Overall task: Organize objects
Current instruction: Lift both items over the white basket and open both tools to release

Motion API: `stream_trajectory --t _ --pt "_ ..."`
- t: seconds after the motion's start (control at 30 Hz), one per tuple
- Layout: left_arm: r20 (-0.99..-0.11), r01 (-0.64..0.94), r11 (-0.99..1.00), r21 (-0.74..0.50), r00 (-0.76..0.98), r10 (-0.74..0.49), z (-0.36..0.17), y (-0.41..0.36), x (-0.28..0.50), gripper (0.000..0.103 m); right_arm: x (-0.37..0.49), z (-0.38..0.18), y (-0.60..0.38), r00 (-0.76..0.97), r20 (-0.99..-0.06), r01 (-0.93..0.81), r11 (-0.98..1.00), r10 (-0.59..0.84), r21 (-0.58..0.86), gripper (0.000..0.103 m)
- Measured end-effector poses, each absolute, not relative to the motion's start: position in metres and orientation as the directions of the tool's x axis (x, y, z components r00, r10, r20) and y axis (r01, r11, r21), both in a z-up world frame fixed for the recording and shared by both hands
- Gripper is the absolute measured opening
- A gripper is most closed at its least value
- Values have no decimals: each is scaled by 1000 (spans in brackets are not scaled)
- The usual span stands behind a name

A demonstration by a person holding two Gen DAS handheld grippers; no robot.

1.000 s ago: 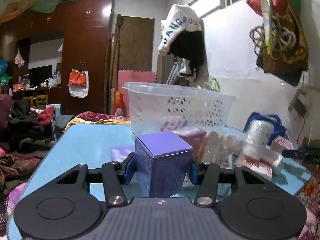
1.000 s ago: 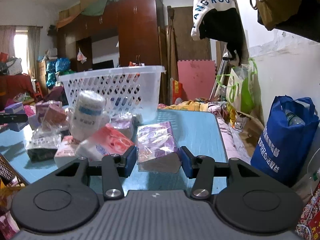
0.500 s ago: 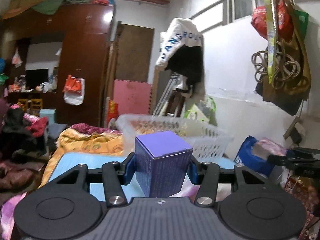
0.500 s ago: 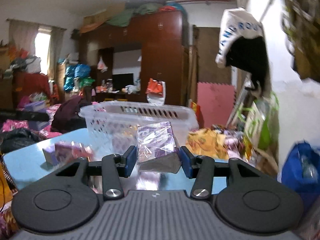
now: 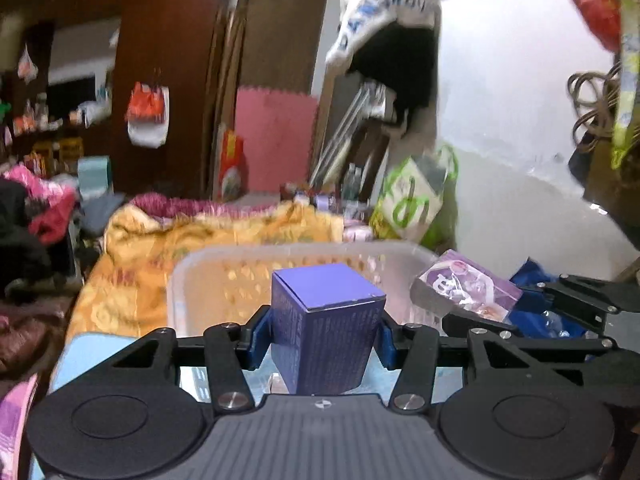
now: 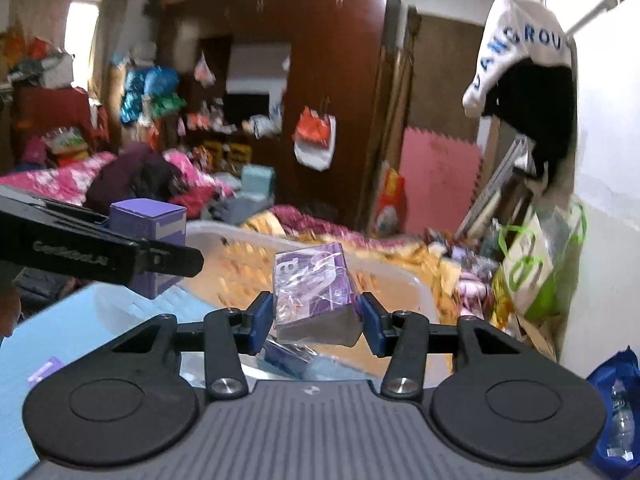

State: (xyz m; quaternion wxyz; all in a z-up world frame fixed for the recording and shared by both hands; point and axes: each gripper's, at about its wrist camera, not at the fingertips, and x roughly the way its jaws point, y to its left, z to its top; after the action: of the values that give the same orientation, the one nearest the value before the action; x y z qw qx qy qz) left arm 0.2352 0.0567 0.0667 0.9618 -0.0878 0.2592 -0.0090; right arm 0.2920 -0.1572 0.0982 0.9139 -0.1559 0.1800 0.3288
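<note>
Through the left wrist camera, we have our left gripper point(image 5: 323, 334) clenched on the purple box point(image 5: 326, 328), held above the clear basket point(image 5: 208, 280), and at three o'clock the right gripper point(image 5: 476, 312) carries its purple packet point(image 5: 468, 284). Switching to the right wrist camera, our right gripper point(image 6: 316, 318) is clamped on that purple packet point(image 6: 314, 294) over the basket point(image 6: 416, 292), with the left gripper point(image 6: 160, 258) and box point(image 6: 148, 220) at ten o'clock above the blue table point(image 6: 72, 328).

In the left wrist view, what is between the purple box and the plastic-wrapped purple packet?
Nothing solid lies between them. In the left wrist view the purple box and the packet are apart, and only the far rim of the clear basket shows behind that gap.
</note>
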Motion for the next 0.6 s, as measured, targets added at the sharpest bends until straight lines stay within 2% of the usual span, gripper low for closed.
stream_trajectory --t 0.17,0.2,0.23,0.27,0.33,0.43,0.5,0.6 --pt "-498 -61 984 -168 867 -32 61 63 244 58 297 96 -156 718 -436 -654 740 543 -156 52" --pt "-478 -71 984 -164 878 -16 63 65 245 70 297 97 -157 711 -434 -662 735 554 -146 53" --pt "-465 -88 985 -148 885 9 65 66 246 80 298 97 -158 706 -436 -665 734 558 -139 64" --pt "-471 -117 985 -123 881 46 65 67 248 90 297 98 -162 710 -434 -660 738 555 -137 85" --pt "-477 -140 985 -100 876 76 64 69 242 89 287 103 -170 725 -400 -656 738 560 -156 98" --pt "-448 -101 985 -143 893 27 66 75 218 89 265 108 -195 727 -344 -666 732 595 -142 103" --pt "-419 -60 985 -163 908 -14 66 75 193 89 247 104 -218 692 -323 -703 705 646 -96 103" --pt "-391 -2 992 -123 919 -46 50 65 147 89 214 81 -255 653 -282 -741 670 703 -48 103"
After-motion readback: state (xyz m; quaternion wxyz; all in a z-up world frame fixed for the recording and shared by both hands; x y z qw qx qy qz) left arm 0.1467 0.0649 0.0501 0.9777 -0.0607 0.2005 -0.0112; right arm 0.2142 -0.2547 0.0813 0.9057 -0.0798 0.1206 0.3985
